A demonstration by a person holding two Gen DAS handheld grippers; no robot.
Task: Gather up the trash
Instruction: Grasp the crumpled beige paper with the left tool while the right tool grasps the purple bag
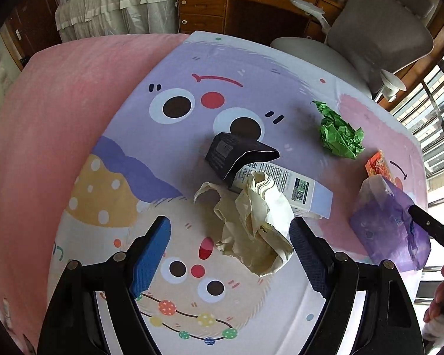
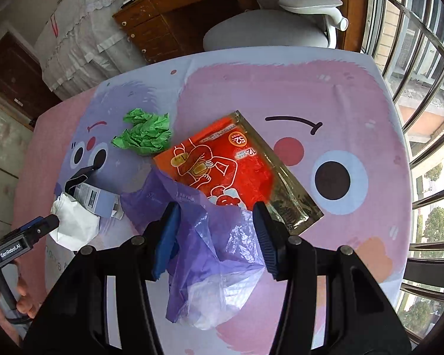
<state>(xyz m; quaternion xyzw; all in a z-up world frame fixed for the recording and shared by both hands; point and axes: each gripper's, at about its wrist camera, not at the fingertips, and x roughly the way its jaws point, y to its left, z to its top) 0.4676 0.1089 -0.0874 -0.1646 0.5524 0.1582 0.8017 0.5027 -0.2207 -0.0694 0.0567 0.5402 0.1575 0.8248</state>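
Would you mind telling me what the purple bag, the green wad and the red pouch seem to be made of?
Purple bag: thin plastic film, translucent and glossy, seemingly; the cloth shows through its folds.
Green wad: likely crumpled paper, matte, with sharp creases.
Red pouch: probably laminated foil or plastic, shiny, with a metallic gold sealed edge.

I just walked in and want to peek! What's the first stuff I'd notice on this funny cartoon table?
The bright red packet jumps out first, lying flat mid-table, its near end under the purple plastic bag that sits between the open right gripper. Beside the packet's far corner lies a crumpled green paper. In front of the open left gripper sits a cream paper wad, piled against a black box and a white box.
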